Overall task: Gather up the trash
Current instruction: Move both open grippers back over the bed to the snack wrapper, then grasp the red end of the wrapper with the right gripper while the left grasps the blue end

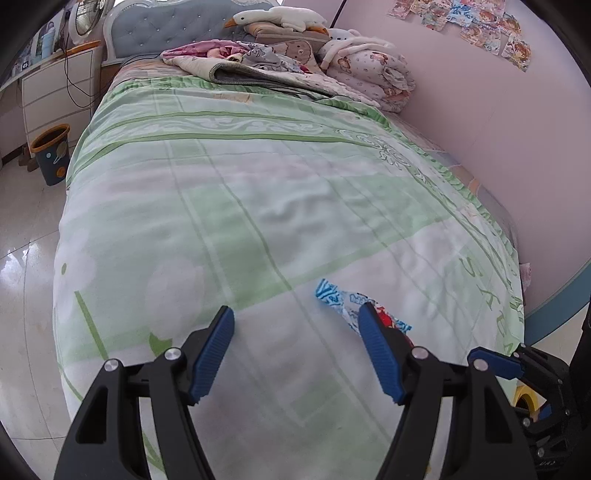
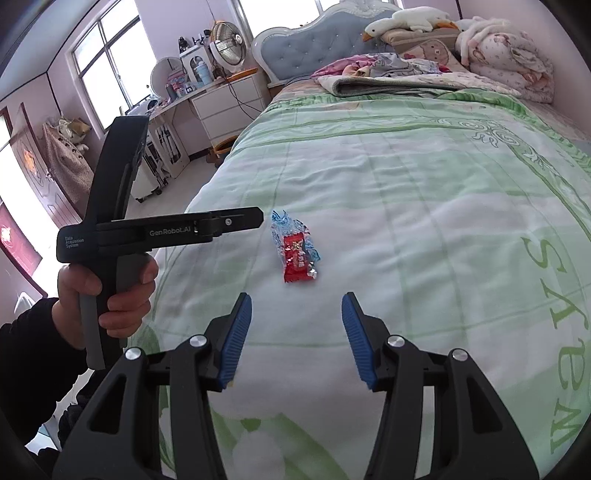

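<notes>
A crinkled snack wrapper [image 2: 295, 247], red in the middle with clear blue-printed ends, lies flat on the green and white quilt [image 2: 424, 206] near the foot of the bed. My right gripper [image 2: 297, 299] stands open just short of it, with nothing between its fingers. In the left wrist view the same wrapper [image 1: 334, 295] lies to the right of my open left gripper [image 1: 295, 310], partly hidden behind that gripper's right finger [image 1: 373, 339]. A hand [image 2: 107, 295] holds the left tool at the bed's left side, its tip close to the wrapper's far end.
A dark blue waste bin [image 1: 51, 153] with an orange rim stands on the tiled floor by the bed's left side, near white drawers [image 1: 59, 96]. Folded blankets [image 1: 258, 62] and a plush goose [image 1: 277, 16] fill the head of the bed. A pink wall [image 1: 498, 110] runs along the right.
</notes>
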Action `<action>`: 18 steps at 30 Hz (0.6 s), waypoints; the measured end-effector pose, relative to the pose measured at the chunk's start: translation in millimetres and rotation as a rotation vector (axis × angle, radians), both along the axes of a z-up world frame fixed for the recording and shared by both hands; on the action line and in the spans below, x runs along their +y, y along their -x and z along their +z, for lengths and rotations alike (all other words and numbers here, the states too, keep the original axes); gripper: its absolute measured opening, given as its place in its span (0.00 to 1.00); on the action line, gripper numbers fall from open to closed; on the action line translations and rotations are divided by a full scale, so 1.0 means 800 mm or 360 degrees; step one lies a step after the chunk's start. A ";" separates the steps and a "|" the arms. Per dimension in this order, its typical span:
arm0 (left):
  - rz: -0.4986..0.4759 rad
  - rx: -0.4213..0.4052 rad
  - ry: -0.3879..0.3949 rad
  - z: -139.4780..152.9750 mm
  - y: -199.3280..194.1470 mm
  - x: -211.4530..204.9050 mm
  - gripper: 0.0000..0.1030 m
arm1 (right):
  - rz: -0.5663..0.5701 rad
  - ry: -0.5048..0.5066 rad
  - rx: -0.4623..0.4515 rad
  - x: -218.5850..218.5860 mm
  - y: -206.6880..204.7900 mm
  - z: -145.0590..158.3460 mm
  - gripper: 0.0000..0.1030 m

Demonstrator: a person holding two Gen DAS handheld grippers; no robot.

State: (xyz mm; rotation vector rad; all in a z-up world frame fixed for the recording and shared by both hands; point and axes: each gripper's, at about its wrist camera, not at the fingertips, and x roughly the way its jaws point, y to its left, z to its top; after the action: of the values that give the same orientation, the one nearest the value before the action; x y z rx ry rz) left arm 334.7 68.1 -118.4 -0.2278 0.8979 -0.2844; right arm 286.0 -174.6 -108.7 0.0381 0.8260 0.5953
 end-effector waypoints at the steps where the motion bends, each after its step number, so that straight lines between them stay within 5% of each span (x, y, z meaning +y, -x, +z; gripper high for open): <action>1: 0.0001 0.0000 0.0000 -0.001 -0.001 -0.001 0.64 | 0.0013 0.0004 -0.0009 0.005 -0.002 -0.001 0.48; 15: 0.0009 0.0014 0.0041 -0.011 -0.021 -0.015 0.63 | 0.0066 0.0080 -0.0029 0.043 -0.036 -0.018 0.38; 18: 0.0017 0.0013 0.0024 -0.014 -0.023 -0.017 0.55 | 0.0079 0.0082 0.0017 0.049 -0.049 -0.027 0.33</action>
State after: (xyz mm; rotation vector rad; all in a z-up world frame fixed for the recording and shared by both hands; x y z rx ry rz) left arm 353.5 54.5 -129.5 -0.2478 0.9027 -0.2804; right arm 325.6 -135.8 -130.2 -0.0265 0.8540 0.6206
